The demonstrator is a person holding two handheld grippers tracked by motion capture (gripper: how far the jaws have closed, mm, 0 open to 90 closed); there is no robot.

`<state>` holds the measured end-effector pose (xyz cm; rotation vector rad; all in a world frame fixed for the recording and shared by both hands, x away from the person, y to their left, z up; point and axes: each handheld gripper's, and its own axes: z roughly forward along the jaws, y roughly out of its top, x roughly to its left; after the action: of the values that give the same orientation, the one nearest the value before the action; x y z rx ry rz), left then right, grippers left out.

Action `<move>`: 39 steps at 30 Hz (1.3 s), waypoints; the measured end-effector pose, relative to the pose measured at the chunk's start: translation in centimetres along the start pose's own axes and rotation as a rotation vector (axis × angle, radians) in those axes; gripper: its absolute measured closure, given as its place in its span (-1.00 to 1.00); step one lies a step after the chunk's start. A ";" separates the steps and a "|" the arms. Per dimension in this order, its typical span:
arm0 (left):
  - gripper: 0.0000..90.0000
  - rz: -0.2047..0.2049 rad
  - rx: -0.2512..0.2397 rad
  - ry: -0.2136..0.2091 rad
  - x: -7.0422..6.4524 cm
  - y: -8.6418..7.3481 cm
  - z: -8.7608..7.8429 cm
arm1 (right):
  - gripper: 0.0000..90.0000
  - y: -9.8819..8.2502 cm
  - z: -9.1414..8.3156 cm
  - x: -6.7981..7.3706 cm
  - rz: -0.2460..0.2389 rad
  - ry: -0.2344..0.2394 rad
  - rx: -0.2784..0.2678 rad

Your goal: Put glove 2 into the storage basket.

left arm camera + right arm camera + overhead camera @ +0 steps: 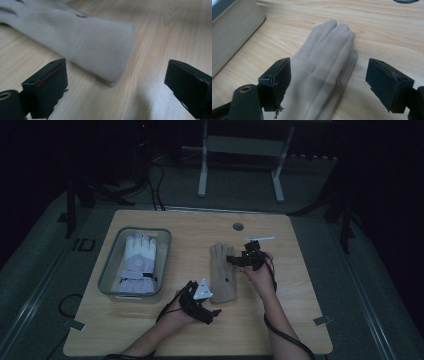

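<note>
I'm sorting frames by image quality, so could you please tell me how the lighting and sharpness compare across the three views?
High view: dim and underexposed, the room beyond the table nearly black, the tan glove murky. Left gripper view: bright, the glove's cuff fairly sharp, the near jaws soft, a faint shadow on the wood. Right gripper view: bright and even, glove fingers clear, jaws slightly blurred.

Tan glove (pixel 223 272), white-and-lilac glove (pixel 138 262) in grey bin (pixel 108 270), light wood-grain table (pixel 300 285)
</note>
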<state>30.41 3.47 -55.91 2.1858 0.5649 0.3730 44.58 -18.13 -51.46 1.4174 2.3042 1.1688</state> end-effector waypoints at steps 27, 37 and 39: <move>0.24 0.142 0.116 0.043 -0.2 2.1 3.5 | 0.25 0.0 5.1 0.9 -0.019 -0.041 0.131; 0.79 0.157 0.136 0.072 -0.4 2.8 2.6 | 0.60 0.9 4.3 1.3 -0.009 -0.028 0.148; 0.79 0.155 0.128 0.077 -0.6 3.0 2.2 | 0.61 1.1 4.0 1.7 -0.016 -0.020 0.144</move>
<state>31.70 0.06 -54.95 2.3543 0.4736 0.5182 46.58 -14.43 -52.95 1.4470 2.4238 0.9973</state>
